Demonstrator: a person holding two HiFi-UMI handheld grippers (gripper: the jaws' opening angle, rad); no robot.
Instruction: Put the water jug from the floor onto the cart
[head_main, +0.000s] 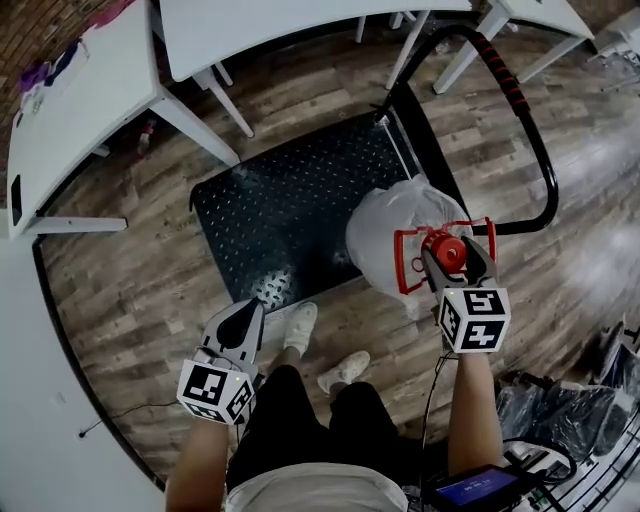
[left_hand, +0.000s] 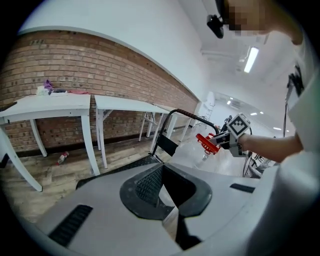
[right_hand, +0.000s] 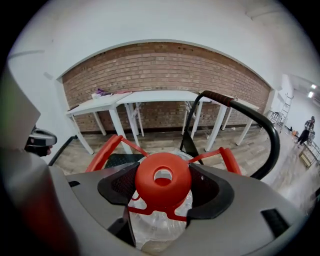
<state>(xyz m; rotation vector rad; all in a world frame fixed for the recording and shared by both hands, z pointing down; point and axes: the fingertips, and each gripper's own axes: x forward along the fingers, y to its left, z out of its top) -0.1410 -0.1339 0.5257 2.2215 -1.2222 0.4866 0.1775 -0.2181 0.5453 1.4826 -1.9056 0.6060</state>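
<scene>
Carrying step, as I read it. Wood floor (head_main: 130, 290), white desks (head_main: 90, 90) along the far side, black cart (head_main: 290, 210) in the middle with a bare deck and its handle (head_main: 520, 110) at the right end. The jug (head_main: 390, 230) hangs from the right gripper (head_main: 452, 258), with its body over the deck's right edge and partly over floor, near the handle uprights. It is not set down yet. The right gripper is clamped wide on the red cap (right_hand: 162, 182), one pad on each side, and the red carry frame (right_hand: 105, 150) sticks out past both jaws. The left gripper (head_main: 245, 315) is low at the deck's near edge, jaws together and nothing in them. To do this well: the hold is on the cap alone, so the body will likely swing, and the move should go slow. Shift left until the whole base is over the deck, clear of the handle. Lower straight down, land the base flat, and confirm it sits before letting go. The left gripper could steady the body if it sways. Watch the deck edge: a base half off will probably tip.
</scene>
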